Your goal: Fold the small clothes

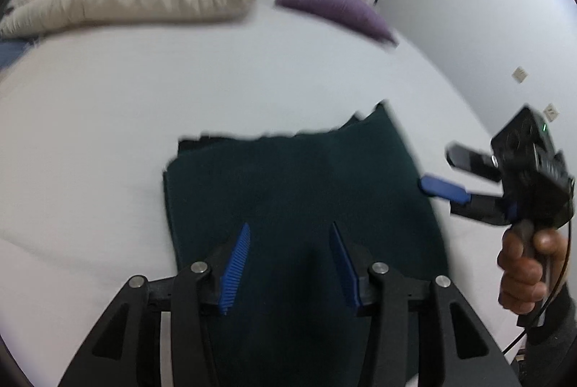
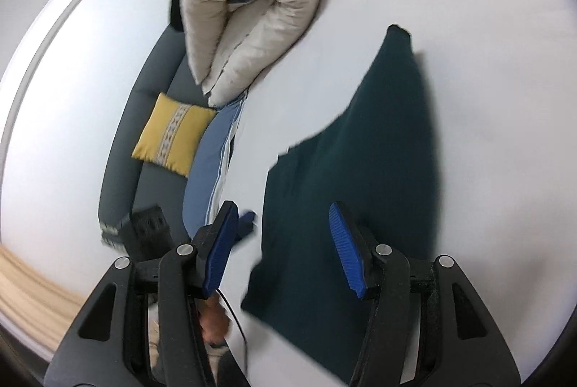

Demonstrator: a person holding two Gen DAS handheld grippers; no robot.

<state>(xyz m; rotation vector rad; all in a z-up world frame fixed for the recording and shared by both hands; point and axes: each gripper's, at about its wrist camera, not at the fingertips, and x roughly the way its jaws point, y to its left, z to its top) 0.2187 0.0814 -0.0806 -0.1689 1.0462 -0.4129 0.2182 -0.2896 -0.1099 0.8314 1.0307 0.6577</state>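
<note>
White bed sheet [image 1: 108,120] carries your folded dark green garment [image 1: 299,185], flat. Your left gripper [image 1: 290,264] and right gripper [image 2: 285,250] hover above it, jaws wide, holding nothing.

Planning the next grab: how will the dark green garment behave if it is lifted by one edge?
The dark green garment lies flat in layers on the white bed, so it will probably droop and unfold rather than hold shape. It looks thin, hence likely light. Its matte knit should grip the left tool's ribbed pads.
</note>
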